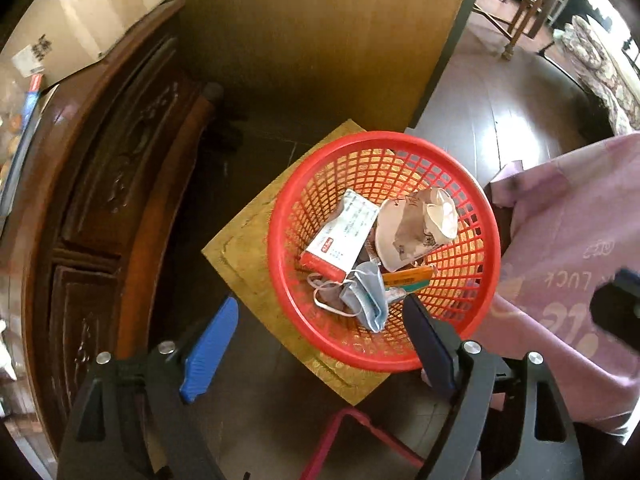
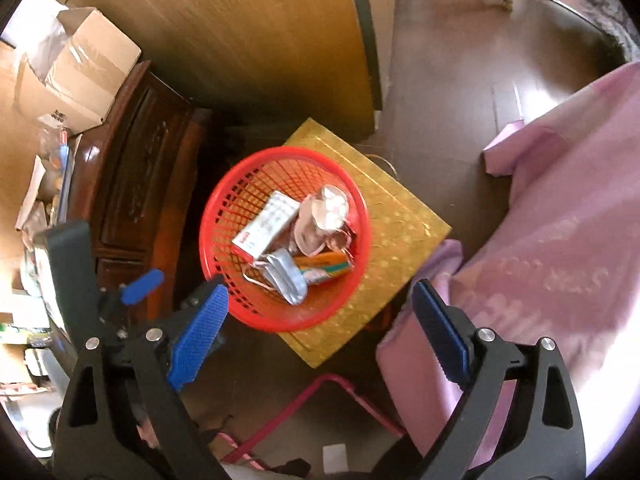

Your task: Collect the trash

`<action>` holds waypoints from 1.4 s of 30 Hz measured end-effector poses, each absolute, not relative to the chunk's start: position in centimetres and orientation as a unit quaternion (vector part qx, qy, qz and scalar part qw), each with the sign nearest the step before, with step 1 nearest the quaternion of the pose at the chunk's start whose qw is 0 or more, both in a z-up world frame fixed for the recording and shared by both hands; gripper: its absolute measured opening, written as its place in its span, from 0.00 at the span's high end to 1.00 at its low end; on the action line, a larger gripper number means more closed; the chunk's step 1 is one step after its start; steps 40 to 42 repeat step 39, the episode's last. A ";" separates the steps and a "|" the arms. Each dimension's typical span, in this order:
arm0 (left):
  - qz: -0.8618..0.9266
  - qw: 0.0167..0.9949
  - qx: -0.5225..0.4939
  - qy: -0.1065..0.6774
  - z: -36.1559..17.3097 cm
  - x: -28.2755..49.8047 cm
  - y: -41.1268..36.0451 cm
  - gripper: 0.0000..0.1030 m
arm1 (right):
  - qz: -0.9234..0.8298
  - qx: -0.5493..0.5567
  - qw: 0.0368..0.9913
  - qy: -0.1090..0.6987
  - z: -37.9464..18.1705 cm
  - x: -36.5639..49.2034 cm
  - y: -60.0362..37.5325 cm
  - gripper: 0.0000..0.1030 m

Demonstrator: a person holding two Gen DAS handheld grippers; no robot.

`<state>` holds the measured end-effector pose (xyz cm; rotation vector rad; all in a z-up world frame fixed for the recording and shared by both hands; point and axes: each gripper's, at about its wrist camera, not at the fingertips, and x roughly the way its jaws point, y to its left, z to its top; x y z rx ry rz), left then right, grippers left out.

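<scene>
One red basket [image 1: 384,148]; inside, perhaps five trash pieces; one gold box [image 1: 244,248] beneath.

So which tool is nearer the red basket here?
Left. The left tool hangs open just over the red basket's near rim; the right tool hangs open higher, further back.

Red basket [image 1: 476,216] sits on a gold box [image 1: 248,248]. Inside the basket: white-and-red carton [image 1: 340,236], crumpled paper bag [image 1: 412,228], blue face mask [image 1: 368,296], orange packet [image 1: 408,276]. Left tongs [image 1: 320,332] stand wide apart above the basket's near rim, gripping nothing.
</scene>
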<state>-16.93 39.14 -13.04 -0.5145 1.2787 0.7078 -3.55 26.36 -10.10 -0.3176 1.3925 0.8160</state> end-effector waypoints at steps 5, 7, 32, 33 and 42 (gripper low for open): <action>0.334 0.715 -0.224 0.572 -11.5 -17.9 38.6 0.17 | 0.362 -0.156 0.684 0.614 -10.1 -4.7 25.0 0.12; 0.336 0.716 -0.223 0.570 -10.9 -18.2 38.4 0.16 | 0.362 -0.161 0.686 0.610 -10.1 -5.2 24.5 0.12; 0.341 0.729 -0.200 0.559 -6.6 -19.4 35.4 0.15 | 0.366 -0.150 0.682 0.615 -9.9 -5.7 22.3 0.09; 0.341 0.728 -0.201 0.560 -6.5 -19.4 35.4 0.15 | 0.367 -0.150 0.683 0.614 -9.8 -5.7 22.3 0.09; 0.341 0.729 -0.198 0.560 -6.2 -19.4 35.3 0.15 | 0.367 -0.148 0.683 0.614 -9.8 -5.7 22.2 0.09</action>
